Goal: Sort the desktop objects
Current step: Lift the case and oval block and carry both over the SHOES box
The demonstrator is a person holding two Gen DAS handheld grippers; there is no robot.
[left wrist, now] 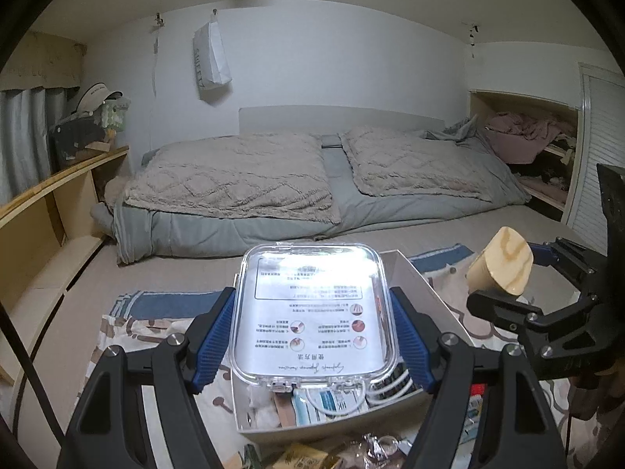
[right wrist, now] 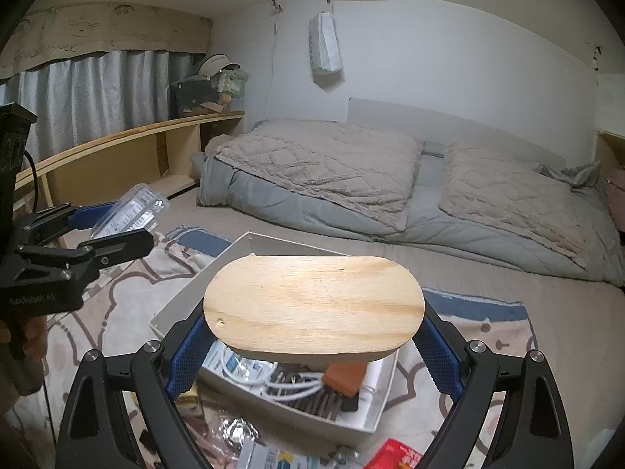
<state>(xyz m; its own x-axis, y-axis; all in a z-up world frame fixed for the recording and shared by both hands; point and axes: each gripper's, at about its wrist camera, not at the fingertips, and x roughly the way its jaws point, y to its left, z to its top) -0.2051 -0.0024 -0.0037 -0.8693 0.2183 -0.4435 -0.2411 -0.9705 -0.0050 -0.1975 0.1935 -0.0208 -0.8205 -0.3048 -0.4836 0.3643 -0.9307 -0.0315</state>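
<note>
My left gripper (left wrist: 312,336) is shut on a clear plastic case (left wrist: 312,312) with a printed label, held above a white open box (left wrist: 422,285). The box holds white cables, packets and small items. My right gripper (right wrist: 312,344) is shut on an oval wooden box (right wrist: 312,305), held above the same white box (right wrist: 175,305). The right gripper with the wooden box (left wrist: 502,260) shows at the right of the left wrist view. The left gripper with the clear case (right wrist: 129,211) shows at the left of the right wrist view.
The white box sits on a patterned cloth (right wrist: 117,312) on the floor. Loose packets, a red pack (right wrist: 394,455) and wrappers (left wrist: 371,445) lie in front of it. A bed with grey and beige bedding (left wrist: 273,183) lies behind; a wooden shelf (right wrist: 117,136) runs along the left.
</note>
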